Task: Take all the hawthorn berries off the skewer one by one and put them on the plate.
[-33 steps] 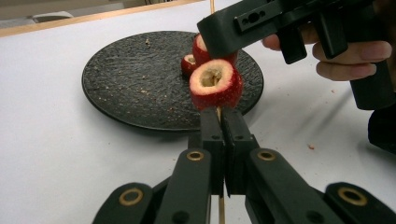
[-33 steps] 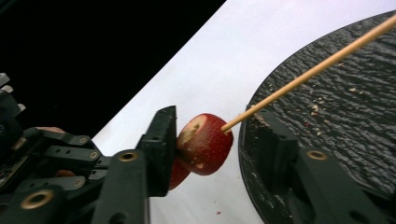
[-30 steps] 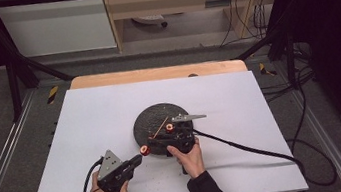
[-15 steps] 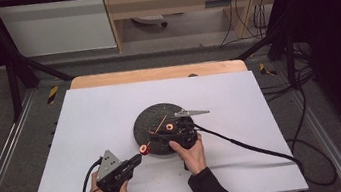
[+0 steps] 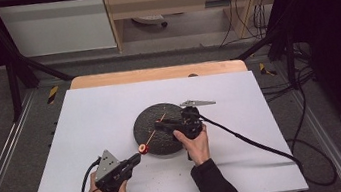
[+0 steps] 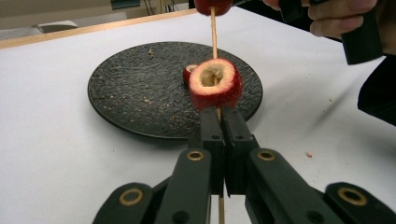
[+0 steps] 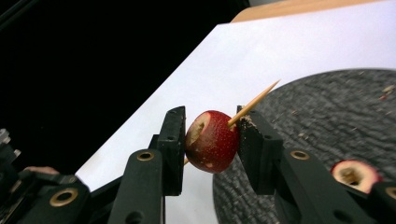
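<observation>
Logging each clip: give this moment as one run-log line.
left hand-held gripper: shut on skewer | right hand-held gripper: shut on fruit piece, skewered | plate: another piece

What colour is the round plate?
The plate is black and speckled with pale crumbs; the left gripper view shows it best.

Thin wooden skewer [image 6: 214,32] slanting over dark plate [image 6: 130,88], two cored red fruits [image 6: 215,84] threaded, third on plate

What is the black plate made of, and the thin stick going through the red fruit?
The plate looks like dark slate or stoneware: matte, rough, grainy, with crumbs on it. The stick seems bamboo or wood: pale tan, thin, pointed. The red fruit is real, hollowed out.
</observation>
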Demonstrator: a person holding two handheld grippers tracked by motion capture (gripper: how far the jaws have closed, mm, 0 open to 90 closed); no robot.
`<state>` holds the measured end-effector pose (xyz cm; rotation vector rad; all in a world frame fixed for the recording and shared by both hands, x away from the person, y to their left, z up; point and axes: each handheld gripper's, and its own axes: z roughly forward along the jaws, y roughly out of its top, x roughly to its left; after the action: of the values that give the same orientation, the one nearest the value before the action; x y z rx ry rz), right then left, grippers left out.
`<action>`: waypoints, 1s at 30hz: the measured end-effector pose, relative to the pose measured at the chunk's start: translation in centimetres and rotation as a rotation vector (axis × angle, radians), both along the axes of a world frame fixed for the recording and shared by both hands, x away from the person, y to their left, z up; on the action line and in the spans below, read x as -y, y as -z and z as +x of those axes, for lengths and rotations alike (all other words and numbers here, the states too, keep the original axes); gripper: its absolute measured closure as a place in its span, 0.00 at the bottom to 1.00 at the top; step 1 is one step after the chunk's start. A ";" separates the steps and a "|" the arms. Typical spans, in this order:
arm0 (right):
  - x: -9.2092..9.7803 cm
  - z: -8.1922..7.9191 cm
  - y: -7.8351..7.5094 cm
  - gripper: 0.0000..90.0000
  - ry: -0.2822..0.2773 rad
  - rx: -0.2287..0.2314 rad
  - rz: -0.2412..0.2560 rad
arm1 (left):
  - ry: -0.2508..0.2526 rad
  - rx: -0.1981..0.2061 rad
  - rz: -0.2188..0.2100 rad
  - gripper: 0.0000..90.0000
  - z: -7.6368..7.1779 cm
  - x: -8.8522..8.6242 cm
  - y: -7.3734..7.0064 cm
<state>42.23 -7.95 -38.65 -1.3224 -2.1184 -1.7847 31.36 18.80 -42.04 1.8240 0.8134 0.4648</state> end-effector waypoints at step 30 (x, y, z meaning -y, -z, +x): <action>4.2 3.7 0.2 0.72 0.165 0.001 -0.105 | -0.005 -0.008 0.003 0.98 0.1 -0.1 0.1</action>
<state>45.90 -12.20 -38.83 -1.5650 -2.1897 -1.7525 31.44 18.94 -42.10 1.8276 0.8235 0.4628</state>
